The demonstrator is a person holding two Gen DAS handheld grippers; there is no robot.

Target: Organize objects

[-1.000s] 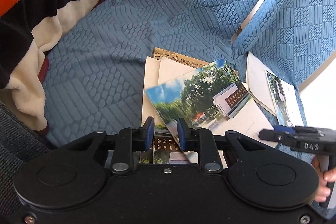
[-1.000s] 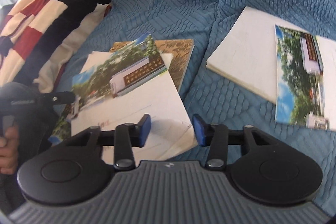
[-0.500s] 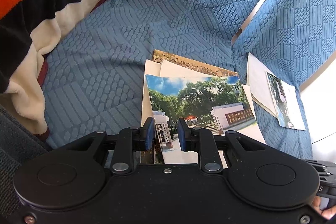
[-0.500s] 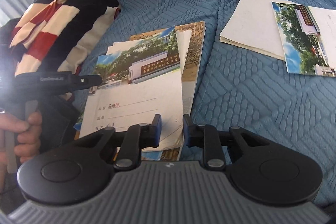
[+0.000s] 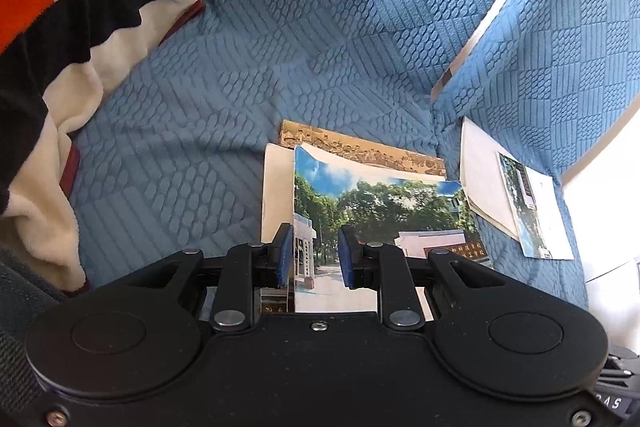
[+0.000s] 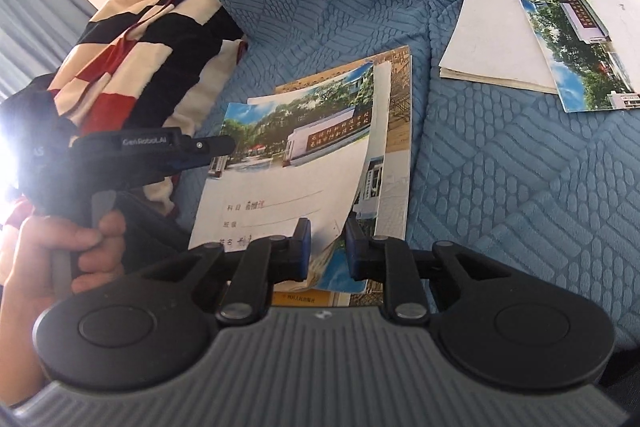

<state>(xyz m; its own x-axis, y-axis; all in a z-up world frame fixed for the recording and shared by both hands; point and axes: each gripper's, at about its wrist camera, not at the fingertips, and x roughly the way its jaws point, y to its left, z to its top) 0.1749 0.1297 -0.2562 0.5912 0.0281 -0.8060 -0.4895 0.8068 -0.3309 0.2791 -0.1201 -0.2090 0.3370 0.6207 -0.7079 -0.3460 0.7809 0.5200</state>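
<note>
On a blue quilted sofa cover, two piles of thin booklets are seen, well apart. The near pile's lower edge is hidden behind both gripper bodies. The far pile is cut off at the right edge of the right wrist view. The handwriting on the top white booklet with a campus photo is too small to read.

At least three booklets can be counted in the near pile: the top one, a second photo-covered one under it, and a tan printed one at the bottom. Two are visible in the far pile. One red, black and cream striped blanket is bunched at the left.

The left gripper, held by a hand, is set at the top booklet's left edge with a narrow gap between its jaws. Whether that edge is pinched cannot be told. The right gripper has just been closing. Its jaws are left slightly apart, the booklet's curled lower right corner lies between them, and only one pad is seen touching it.
</note>
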